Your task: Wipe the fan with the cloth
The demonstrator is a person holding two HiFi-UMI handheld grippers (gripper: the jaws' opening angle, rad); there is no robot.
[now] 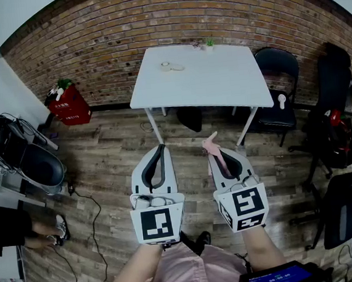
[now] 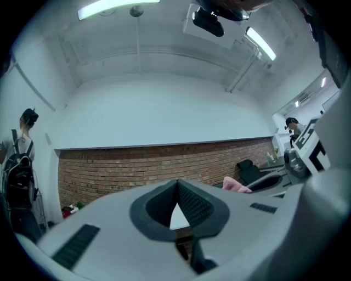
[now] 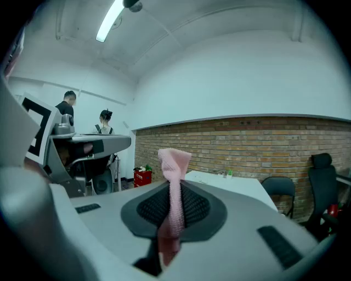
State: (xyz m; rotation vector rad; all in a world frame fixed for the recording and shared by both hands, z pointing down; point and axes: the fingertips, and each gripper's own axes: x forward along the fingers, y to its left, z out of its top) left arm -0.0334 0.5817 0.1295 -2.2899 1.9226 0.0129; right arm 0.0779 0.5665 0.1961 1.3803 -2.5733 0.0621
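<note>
My right gripper (image 1: pixel 214 147) (image 3: pixel 174 189) is shut on a pink cloth (image 1: pixel 211 144) (image 3: pixel 175 164), which sticks up in a twisted strip from between its jaws. Beside it my left gripper (image 1: pixel 160 148) (image 2: pixel 176 186) is shut with nothing in it. Both are held level over the wooden floor, a short way in front of a white table (image 1: pixel 220 83) (image 3: pixel 241 184). On the table's far side lie a small pale object (image 1: pixel 172 66) and a tiny green plant (image 1: pixel 209 41). I cannot make out a fan for certain. The cloth (image 2: pixel 237 185) also shows in the left gripper view.
A black chair (image 1: pixel 279 90) stands right of the table with a small white thing (image 1: pixel 282 100) on its seat. More black chairs (image 1: pixel 335 122) are at the right, a red box (image 1: pixel 68 105) at the brick wall, and cables (image 1: pixel 89 238) on the floor. People (image 3: pixel 68 107) stand at the left.
</note>
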